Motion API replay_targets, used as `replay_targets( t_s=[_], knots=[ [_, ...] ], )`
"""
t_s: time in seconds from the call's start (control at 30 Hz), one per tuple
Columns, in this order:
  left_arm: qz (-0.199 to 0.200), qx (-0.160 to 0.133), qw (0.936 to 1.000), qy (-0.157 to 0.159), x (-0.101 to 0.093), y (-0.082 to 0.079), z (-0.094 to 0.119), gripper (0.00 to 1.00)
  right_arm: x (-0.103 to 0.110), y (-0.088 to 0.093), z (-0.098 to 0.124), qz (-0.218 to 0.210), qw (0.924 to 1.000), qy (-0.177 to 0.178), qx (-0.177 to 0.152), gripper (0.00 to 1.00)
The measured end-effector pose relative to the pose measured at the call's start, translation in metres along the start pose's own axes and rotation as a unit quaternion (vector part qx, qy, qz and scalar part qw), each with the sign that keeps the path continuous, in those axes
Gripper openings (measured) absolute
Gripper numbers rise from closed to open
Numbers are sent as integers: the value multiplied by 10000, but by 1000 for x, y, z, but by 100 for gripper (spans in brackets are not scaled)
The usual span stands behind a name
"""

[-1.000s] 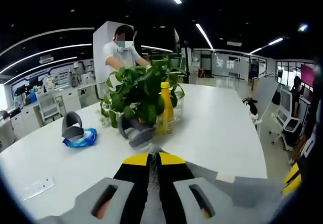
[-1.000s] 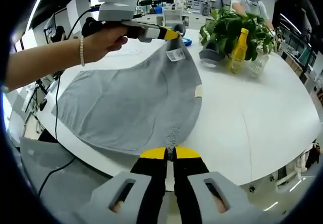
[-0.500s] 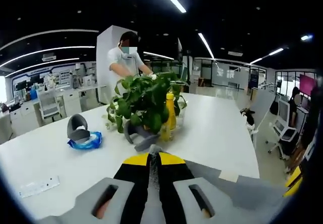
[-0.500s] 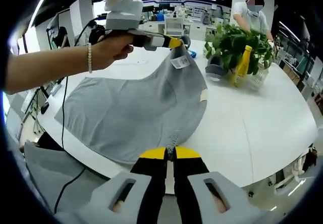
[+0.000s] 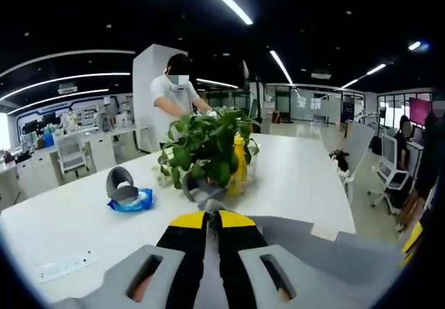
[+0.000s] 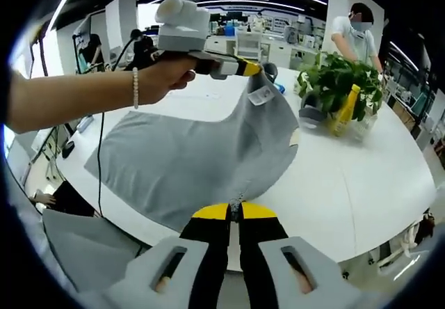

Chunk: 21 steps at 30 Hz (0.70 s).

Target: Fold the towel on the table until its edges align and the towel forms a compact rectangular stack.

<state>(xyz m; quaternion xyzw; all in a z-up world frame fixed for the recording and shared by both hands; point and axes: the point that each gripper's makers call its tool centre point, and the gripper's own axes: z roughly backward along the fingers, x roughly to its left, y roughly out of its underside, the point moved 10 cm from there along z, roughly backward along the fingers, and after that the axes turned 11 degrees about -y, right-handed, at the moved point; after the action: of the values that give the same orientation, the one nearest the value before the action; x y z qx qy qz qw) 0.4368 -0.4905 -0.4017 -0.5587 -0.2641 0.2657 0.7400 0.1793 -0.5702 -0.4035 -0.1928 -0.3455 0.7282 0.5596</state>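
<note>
White table [image 6: 361, 184] carries the grey towel [image 6: 188, 166] ahead of my right gripper [image 6: 234, 215], clamped on its near corner; my left gripper [image 6: 245, 66] clamps the far corner. Soft, limp cloth: grip corners.

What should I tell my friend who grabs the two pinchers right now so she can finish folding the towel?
Left gripper: shut on a towel corner, lifted above the table.
Right gripper: shut on the towel's near edge at the table's front.
Towel: grey, one side raised, the rest spread flat on the white table.
Plant and yellow bottle stand apart from the towel, farther back on the table.
Done: two points gripped and one raised.
Left: lay the held side over, line up the edges, fold again to a compact stack.
</note>
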Motion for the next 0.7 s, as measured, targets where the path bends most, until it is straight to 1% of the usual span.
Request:
replay_targets(
  t_s=[0.17, 0.33, 0.53, 0.7],
  knots=[
    [35, -39, 10000, -80, 16, 2, 13, 6, 21, -4, -2, 69, 10000, -39, -26, 1],
    [101, -114, 9998, -83, 30, 5, 28, 6, 39, -6, -5, 214, 9998, 1, 17, 1],
    [22, -152, 9998, -85, 45, 9, 41, 6, 60, -6, -10, 217, 9997, -52, 46, 1],
    [46, -171, 9998, -118, 61, 13, 54, 6, 82, -9, -17, 330, 9994, -86, 88, 1]
  ],
)
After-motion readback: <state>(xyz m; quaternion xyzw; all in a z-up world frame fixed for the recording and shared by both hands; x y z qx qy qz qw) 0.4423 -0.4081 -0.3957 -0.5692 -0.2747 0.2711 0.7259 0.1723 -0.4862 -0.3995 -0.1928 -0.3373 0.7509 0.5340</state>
